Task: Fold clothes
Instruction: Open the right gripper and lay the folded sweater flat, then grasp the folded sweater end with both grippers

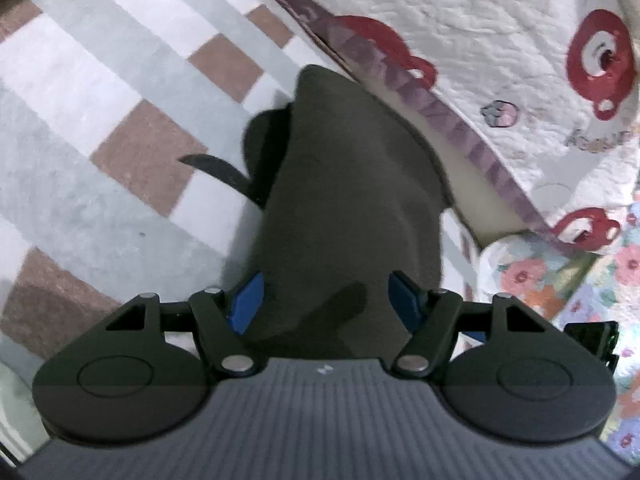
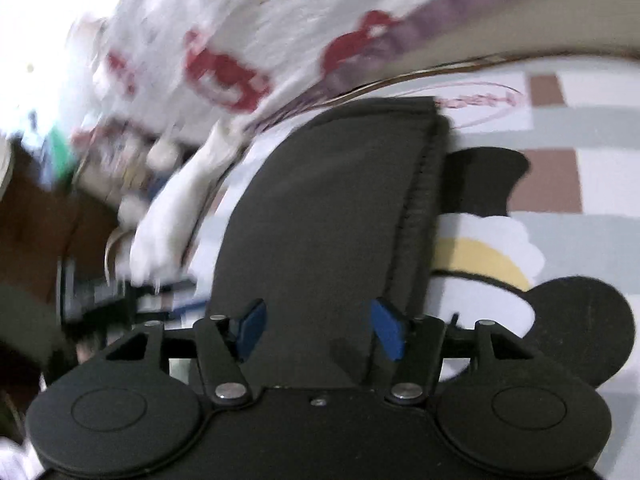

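Dark olive cloth fills the middle of the left wrist view: a garment [image 1: 344,208] runs forward from between the blue pads of the left gripper [image 1: 326,300]. The pads stand apart on either side of the fabric, and the cloth hides where they meet it, so I cannot tell whether they pinch it. A dark strap [image 1: 216,168] sticks out to the left of the garment. Under it lies a checked rug [image 1: 100,100] in grey, white and brown; ahead and to the right is a white quilt [image 1: 460,32] with red prints, its far end cut off.

From the right wrist, the same garment [image 2: 332,208] passes between the pads of the right gripper [image 2: 318,330], its ribbed edge on the right. Again the grip is hidden. Left of it everything is blurred. A cartoon figure [image 2: 500,248] on the rug [image 2: 600,140] shows to the right.
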Motion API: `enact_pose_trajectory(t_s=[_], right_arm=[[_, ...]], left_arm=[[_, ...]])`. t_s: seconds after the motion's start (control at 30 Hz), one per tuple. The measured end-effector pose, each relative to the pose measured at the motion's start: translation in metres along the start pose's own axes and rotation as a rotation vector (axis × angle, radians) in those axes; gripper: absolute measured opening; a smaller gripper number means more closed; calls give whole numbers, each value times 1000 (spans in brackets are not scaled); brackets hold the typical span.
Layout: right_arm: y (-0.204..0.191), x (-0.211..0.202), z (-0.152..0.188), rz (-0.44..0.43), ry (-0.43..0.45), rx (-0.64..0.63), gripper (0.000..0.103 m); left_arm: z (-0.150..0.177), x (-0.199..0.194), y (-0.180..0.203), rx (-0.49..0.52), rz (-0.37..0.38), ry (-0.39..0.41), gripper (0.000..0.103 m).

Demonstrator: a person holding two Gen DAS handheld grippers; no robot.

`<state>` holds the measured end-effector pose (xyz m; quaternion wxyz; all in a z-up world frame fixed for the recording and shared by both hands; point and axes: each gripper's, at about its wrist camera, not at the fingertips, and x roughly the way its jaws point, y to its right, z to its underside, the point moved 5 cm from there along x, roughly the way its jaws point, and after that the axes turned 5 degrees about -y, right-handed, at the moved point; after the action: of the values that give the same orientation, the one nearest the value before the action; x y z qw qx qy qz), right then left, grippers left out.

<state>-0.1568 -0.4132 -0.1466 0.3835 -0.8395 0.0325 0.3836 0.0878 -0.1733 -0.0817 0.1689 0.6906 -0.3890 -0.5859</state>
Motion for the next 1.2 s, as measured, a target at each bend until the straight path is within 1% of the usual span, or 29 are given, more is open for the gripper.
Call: enact_pose_trajectory(t_s=[0.1, 0.17, 0.23, 0.3, 0.43, 0.47, 0.5, 0.53, 0.57, 0.6, 0.63, 0.67, 0.7, 0.73, 0.77, 0.83, 0.9, 0.93, 0.97, 1.03, 1.07, 1.1, 1.13, 1.17, 1.2], right_arm=[[11, 18, -6, 59, -14, 18, 64], [17, 32, -6, 88, -32, 30, 64], [26, 44, -5, 67, -45, 84, 64], [35, 56, -4, 45, -57, 137, 65], [38, 67, -6, 49, -81, 139, 68], [38, 71, -9, 53, -85, 133, 70], [38, 75, -11, 56, -88, 127, 73], [38, 79, -14, 59, -92, 120, 77], [38, 81, -17, 44, -75, 120, 81], [38, 83, -20, 29, -58, 119, 81], [37, 85, -21, 22, -44, 120, 80], [34, 86, -22, 20, -25, 88, 67], [30, 87, -23, 19, -6, 55, 56], [21, 84, -25, 38, 19, -21, 34], [11, 82, -27, 57, 43, -98, 30], [-14, 73, -37, 71, 77, -206, 28], [-44, 61, -55, 56, 138, -300, 27], [-55, 56, -65, 49, 168, -334, 27], [-67, 52, -75, 41, 199, -367, 27], [-69, 60, -96, 70, 205, -367, 28], [-62, 70, -105, 111, 190, -355, 35], [-49, 86, -114, 164, 152, -339, 40], [-35, 97, -117, 218, 125, -317, 42], [-23, 106, -119, 270, 94, -274, 45], [-11, 110, -118, 298, 65, -213, 45]], left_arm=[[-2, 5, -2, 48, -73, 8, 68], [-2, 10, -5, 49, -63, 2, 68], [-3, 14, -8, 25, -18, -11, 70], [-3, 19, -8, 18, -3, -1, 73], [-2, 27, -6, 31, 13, 5, 73], [-1, 29, -7, 28, 13, 2, 74], [-1, 32, -9, 11, 21, -3, 78], [-1, 36, -11, -6, 30, -10, 79], [-1, 40, -13, -25, 42, -21, 80], [-1, 44, -15, -42, 53, -33, 80], [-1, 47, -14, -39, 53, -41, 80], [-1, 47, -10, -14, 40, -42, 65], [-2, 47, -6, 15, 24, -44, 48], [-5, 44, 3, 66, -11, -50, 46], [-12, 37, 13, 109, -36, -30, 42], [-26, 23, 34, 197, -85, 14, 41], [-46, 7, 54, 290, -102, 92, 41], [-57, 1, 58, 306, -91, 114, 42], [-69, 1, 54, 288, -77, 115, 46], [-86, 6, 41, 240, -63, 111, 54], [-86, 12, 27, 219, -88, 106, 58], [-86, 18, 13, 199, -116, 99, 57], [-82, 20, -2, 177, -163, 84, 57], [-75, 20, -14, 141, -161, 70, 57], [-69, 19, -26, 102, -151, 58, 58]])
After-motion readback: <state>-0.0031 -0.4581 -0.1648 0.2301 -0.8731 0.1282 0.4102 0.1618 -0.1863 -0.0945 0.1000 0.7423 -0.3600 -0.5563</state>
